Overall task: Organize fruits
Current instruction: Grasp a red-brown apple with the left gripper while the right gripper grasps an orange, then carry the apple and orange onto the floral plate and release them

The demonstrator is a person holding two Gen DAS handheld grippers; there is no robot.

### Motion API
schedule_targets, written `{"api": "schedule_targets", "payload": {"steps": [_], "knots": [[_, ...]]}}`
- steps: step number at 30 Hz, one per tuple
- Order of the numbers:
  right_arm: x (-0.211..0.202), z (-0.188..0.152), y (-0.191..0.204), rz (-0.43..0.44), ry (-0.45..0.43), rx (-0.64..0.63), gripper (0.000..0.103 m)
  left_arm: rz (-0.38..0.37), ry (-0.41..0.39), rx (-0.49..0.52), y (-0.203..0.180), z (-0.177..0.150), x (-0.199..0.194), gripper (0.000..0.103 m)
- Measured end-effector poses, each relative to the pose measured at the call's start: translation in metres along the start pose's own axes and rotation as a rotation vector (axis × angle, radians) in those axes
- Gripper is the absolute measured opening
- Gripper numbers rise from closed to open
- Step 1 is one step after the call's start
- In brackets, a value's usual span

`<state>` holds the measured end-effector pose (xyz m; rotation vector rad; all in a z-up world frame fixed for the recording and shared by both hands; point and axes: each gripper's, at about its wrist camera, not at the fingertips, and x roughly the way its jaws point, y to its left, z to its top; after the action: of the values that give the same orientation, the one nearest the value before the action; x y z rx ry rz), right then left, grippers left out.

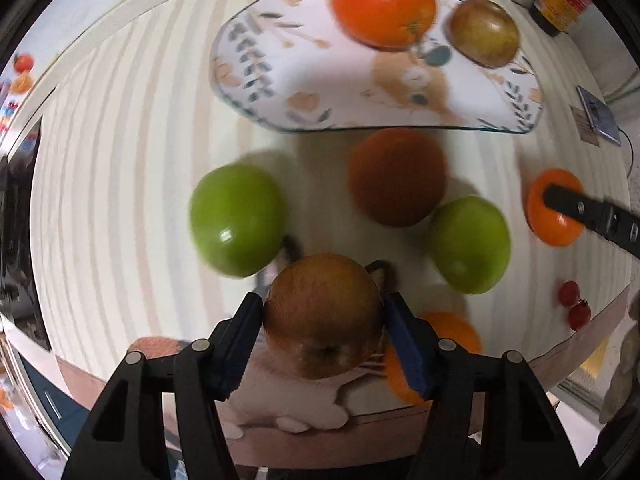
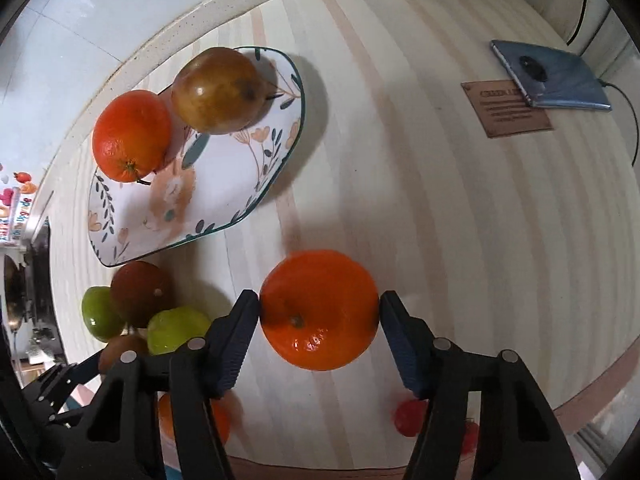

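L gripper [image 1: 324,316] pinches a brownish apple [image 1: 323,315] between both pads, held above the striped table [image 1: 120,200] w/ two green apples [image 1: 237,219] and a dark red-brown fruit [image 1: 398,176] just beyond. R gripper [image 2: 319,310] clamps an orange [image 2: 319,310] from both sides, low over the table. Floral plate [image 2: 224,184] near the wall carries another orange [image 2: 131,135] & a brown apple [image 2: 218,90], touching. Phone [image 2: 554,76] lies far right.
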<state>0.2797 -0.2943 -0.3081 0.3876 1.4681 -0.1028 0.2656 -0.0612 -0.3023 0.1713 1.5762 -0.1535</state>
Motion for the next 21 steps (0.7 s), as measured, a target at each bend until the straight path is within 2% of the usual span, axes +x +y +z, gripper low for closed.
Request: {"api": "schedule_targets", "payload": {"steps": [2,5,10,14,18,19,21], "knots": [[0.0,-0.008,0.008,0.05,0.031,-0.023,0.064,-0.012,0.0,-0.016,0.007,-0.003,0.002,0.061],[0.007,-0.021,0.017,0.056,0.078,-0.057,0.065,-0.037,0.001,-0.041,0.012,-0.004,0.003,0.061],[0.008,-0.023,0.007,0.086,0.067,0.001,0.066,-0.021,-0.013,-0.03,0.011,-0.01,0.001,0.061],[0.002,-0.024,0.004,0.077,0.065,-0.003,0.073,-0.02,-0.012,-0.029,0.01,-0.015,0.002,0.061],[0.007,-0.026,0.01,0.047,0.073,-0.032,0.073,-0.024,-0.007,-0.031,0.014,-0.002,-0.001,0.06],[0.009,-0.028,0.011,0.046,0.08,-0.04,0.073,-0.026,-0.008,-0.028,0.012,0.006,0.005,0.06],[0.01,-0.03,0.015,0.047,0.065,-0.064,0.066,-0.029,-0.012,-0.025,0.013,0.006,0.002,0.06]]}}
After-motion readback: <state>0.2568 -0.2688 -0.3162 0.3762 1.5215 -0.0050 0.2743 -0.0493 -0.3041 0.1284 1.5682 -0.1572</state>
